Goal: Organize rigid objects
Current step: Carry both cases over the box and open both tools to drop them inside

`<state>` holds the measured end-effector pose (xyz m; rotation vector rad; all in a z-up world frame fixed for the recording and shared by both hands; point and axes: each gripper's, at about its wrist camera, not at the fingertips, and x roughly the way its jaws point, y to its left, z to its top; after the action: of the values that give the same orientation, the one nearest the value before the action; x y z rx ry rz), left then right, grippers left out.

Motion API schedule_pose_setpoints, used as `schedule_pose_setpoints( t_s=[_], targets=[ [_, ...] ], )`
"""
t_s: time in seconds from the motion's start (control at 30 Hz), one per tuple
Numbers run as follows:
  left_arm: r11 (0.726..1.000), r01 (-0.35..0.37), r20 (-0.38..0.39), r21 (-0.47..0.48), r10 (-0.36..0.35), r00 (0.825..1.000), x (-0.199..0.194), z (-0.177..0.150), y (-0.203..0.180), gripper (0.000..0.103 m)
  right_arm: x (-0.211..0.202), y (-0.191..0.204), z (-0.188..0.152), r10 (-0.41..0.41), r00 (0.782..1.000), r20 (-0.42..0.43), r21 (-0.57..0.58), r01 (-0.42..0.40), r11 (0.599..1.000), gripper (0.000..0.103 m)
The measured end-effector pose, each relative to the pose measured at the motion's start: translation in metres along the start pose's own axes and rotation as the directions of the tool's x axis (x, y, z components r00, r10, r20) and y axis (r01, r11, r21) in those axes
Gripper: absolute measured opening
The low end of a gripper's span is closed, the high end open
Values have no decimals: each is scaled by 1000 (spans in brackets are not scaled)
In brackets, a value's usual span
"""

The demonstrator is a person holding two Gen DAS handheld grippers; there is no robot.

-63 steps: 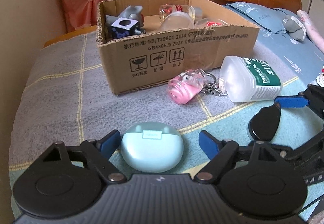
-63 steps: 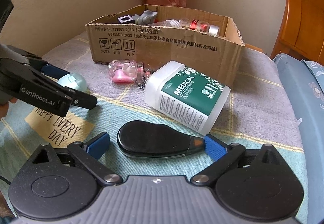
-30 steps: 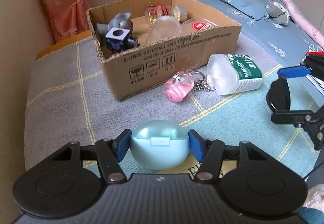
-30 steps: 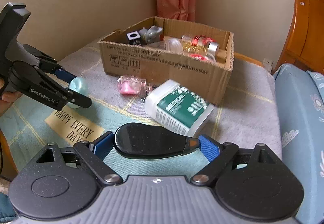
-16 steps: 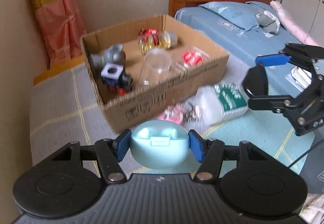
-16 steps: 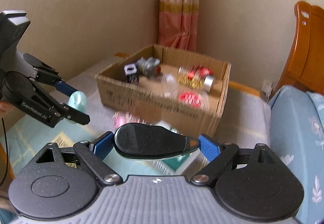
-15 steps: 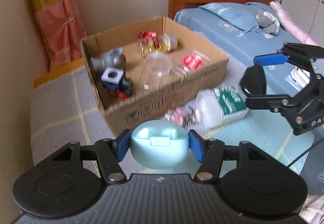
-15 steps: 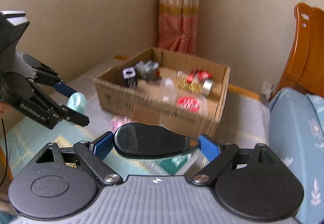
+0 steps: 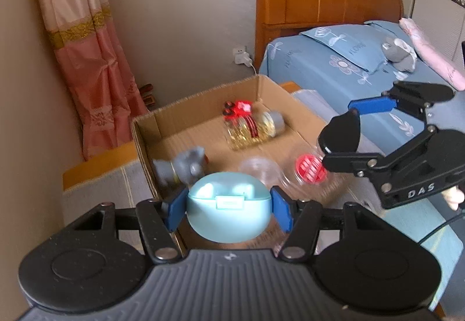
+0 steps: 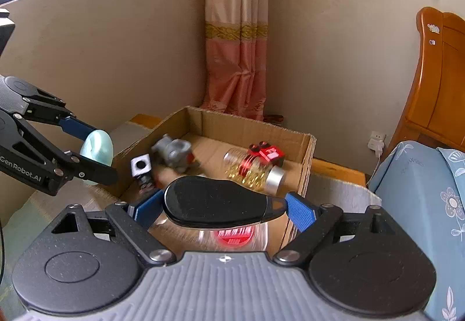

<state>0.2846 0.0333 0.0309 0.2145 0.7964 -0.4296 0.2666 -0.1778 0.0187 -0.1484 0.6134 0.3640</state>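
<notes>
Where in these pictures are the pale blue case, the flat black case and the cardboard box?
pale blue case (image 9: 228, 209): left wrist view, middle of its front, by the small latch.
flat black case (image 10: 215, 202): right wrist view, centre of its glossy top.
cardboard box (image 10: 250, 123): right wrist view, inner face of its far wall.

My mint earbud case hides the near wall of the cardboard box and part of the blurred grey figurine behind it. The clear container beside it is smeared by motion. In my right claw's view, the black oval case covers most of the red-lidded jar, which is blurred. The box's near right corner disappears behind that claw's body. My left gripper is cut off at the left edge there, and its rear finger is mostly hidden.
</notes>
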Motion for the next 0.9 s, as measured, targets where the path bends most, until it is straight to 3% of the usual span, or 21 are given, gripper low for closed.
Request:
schedule_pose_setpoints(
  t_s=[0.2,0.33,0.9],
  targets=[
    [1000,-30,-14,6,30,999,24,28,11,60,33,-17,16,-19,1000,-23,54,20,998,93],
    [999,-38,-22,8,38,999,39,44,16,60,45,-25,21,-21,1000,-17,94,22,995,103],
    [996,-83,-99,-43,78,992,107,74,33,60,10,-21,-9,-34,999,-11,107,35,994,103]
  ],
)
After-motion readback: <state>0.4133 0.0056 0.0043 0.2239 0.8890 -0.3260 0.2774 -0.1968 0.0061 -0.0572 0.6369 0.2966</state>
